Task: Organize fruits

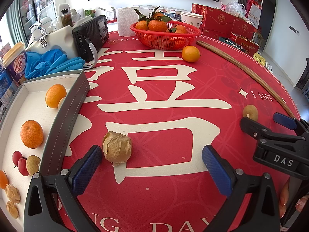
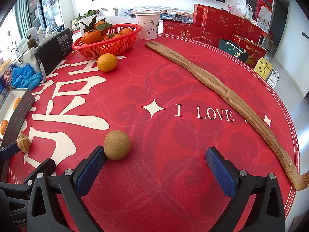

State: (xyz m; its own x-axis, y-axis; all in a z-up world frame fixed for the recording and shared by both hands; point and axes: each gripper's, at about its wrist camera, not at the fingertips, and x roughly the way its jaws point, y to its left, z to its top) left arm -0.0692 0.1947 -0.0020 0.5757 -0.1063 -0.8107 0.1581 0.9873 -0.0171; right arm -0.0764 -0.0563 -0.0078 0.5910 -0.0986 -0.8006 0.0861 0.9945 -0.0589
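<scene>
A papery husked fruit [image 1: 117,149] lies on the red tablecloth just beyond the left finger of my open left gripper [image 1: 152,167]. To its left a grey-walled tray [image 1: 63,123] holds an orange kumquat [image 1: 55,96], a mandarin [image 1: 31,134], cherry tomatoes [image 1: 20,163], a longan and more husked fruits. A brown longan [image 2: 117,145] rests against the left finger of my open right gripper [image 2: 156,164]; the longan [image 1: 250,113] also shows ahead of that gripper [image 1: 264,121] in the left wrist view. A loose orange [image 1: 190,53] [image 2: 106,62] sits by the red basket [image 1: 166,36] of mandarins.
A long wooden back scratcher [image 2: 222,94] lies along the right side of the table. A black radio [image 1: 90,36], blue gloves [image 1: 52,63], a paper towel roll [image 1: 126,20] and a paper cup [image 2: 147,26] stand at the back. Red gift boxes [image 2: 222,25] sit beyond the table.
</scene>
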